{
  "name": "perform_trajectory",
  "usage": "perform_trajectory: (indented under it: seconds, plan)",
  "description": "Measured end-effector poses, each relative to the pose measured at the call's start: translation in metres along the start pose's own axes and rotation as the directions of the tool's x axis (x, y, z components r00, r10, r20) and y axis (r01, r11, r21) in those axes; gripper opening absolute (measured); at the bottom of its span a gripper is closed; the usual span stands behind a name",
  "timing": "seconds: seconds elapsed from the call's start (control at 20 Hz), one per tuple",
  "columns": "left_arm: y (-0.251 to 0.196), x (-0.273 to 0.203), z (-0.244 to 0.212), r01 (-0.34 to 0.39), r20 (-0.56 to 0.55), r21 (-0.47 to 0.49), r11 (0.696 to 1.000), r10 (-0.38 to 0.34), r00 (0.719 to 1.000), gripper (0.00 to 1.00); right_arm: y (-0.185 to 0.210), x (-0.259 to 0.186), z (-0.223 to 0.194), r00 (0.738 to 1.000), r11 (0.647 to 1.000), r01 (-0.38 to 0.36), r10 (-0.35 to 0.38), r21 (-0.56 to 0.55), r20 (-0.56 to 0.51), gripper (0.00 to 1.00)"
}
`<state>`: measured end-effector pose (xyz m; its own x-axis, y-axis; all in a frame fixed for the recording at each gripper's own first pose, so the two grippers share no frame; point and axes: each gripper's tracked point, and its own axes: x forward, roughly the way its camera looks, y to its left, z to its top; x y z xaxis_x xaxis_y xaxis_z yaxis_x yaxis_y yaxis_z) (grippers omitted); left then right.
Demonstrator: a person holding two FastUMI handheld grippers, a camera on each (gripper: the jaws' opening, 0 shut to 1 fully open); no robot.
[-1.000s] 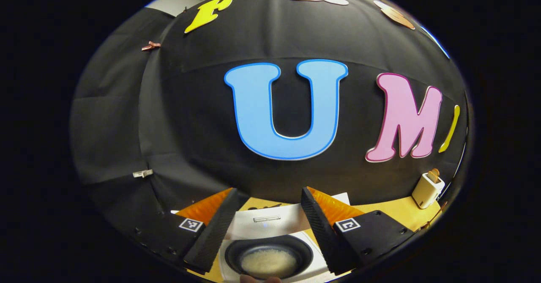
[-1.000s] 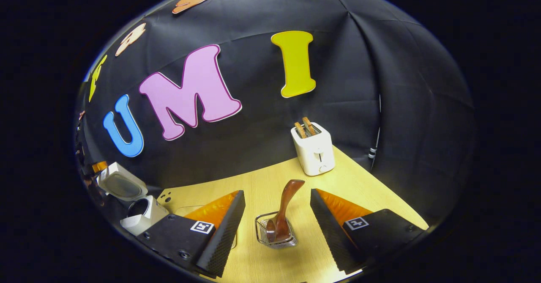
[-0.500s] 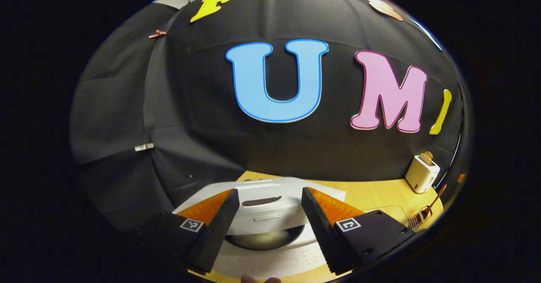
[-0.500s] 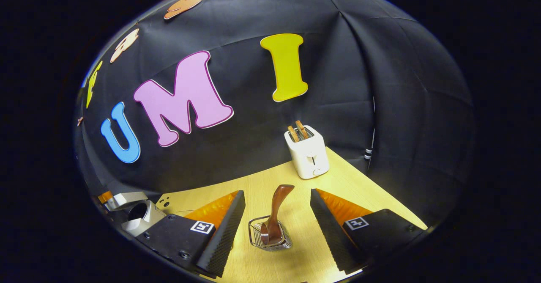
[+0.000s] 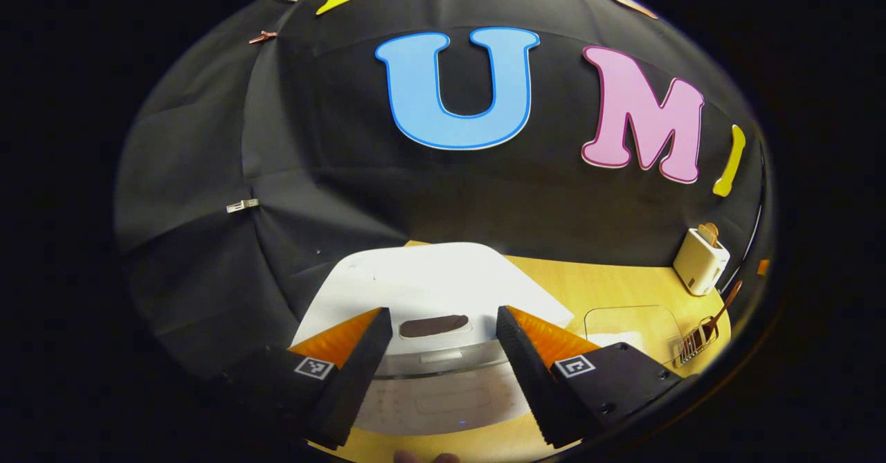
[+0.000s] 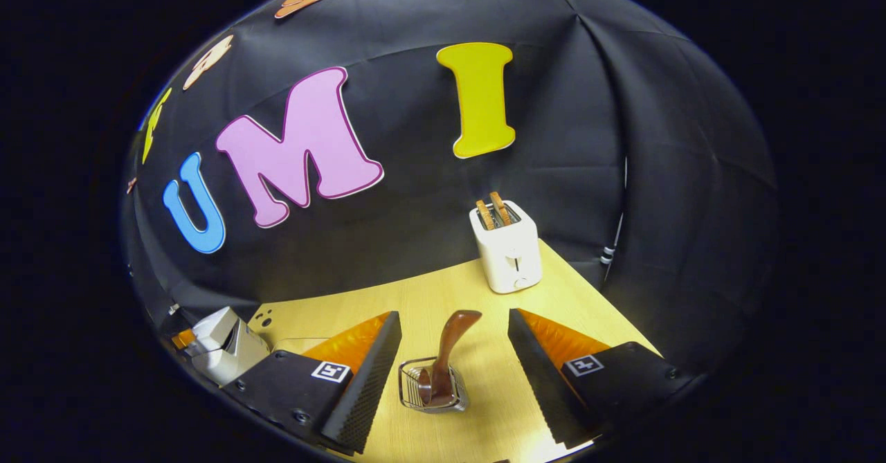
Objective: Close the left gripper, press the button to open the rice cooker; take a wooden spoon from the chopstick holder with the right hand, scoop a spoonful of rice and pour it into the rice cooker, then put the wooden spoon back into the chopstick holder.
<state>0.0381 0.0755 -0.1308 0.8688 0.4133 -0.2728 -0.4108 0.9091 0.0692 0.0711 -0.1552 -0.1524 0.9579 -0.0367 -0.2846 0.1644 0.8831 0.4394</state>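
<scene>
**Both grippers spread wide, rice cooker lid down**

Left gripper (image 5: 437,324) hangs with its jaws apart and nothing between them, just above the white rice cooker (image 5: 429,290), whose lid lies shut and flat beneath the fingers. A dark oval recess on the lid's front sits between the two fingertips. Right of the rice cooker on the yellow table (image 5: 609,290) lies a clear container (image 5: 633,321) – its contents are hard to make out. Farther right of the rice cooker stands the wire chopstick holder (image 5: 695,342) with the wooden spoon (image 5: 723,307) leaning out of it, and behind that a white toaster (image 5: 700,261).

In the right gripper view the rice cooker (image 6: 225,345) sits at the far left edge. Well to its right the right gripper (image 6: 453,328) is released too, jaws wide, hovering over the chopstick holder (image 6: 429,387) – the wooden spoon (image 6: 446,352) stands tilted in it, between the fingers but touched by neither. Behind the holder, by the booth wall, stands the toaster (image 6: 509,252) with bread in its slots.
</scene>
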Motion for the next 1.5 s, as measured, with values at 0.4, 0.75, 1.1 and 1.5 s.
perform_trajectory:
  seconds: [0.4, 0.75, 1.1, 1.5]
  plan:
    - [-0.002, 0.005, -0.019, 0.006, -0.043, 0.013, 1.000, -0.005, 0.999, 1.00, 0.028, -0.007, 0.013, 0.997, 0.999, -0.045, 0.047, -0.020, 0.057, 0.97]
    - [-0.003, 0.009, -0.034, 0.007, -0.075, 0.021, 1.000, -0.005, 0.997, 1.00, 0.033, -0.029, 0.015, 0.995, 0.998, -0.033, 0.038, -0.054, 0.092, 0.96]
    - [-0.004, 0.006, -0.030, 0.037, -0.068, 0.019, 0.999, -0.036, 0.997, 1.00, 0.030, -0.041, 0.020, 0.993, 0.998, -0.016, 0.022, -0.056, 0.119, 0.96]
    - [-0.021, -0.023, 0.055, 0.181, 0.154, 0.029, 0.983, -0.183, 0.971, 0.99, 0.075, -0.057, 0.028, 0.988, 0.993, -0.041, 0.057, -0.108, 0.144, 0.98]
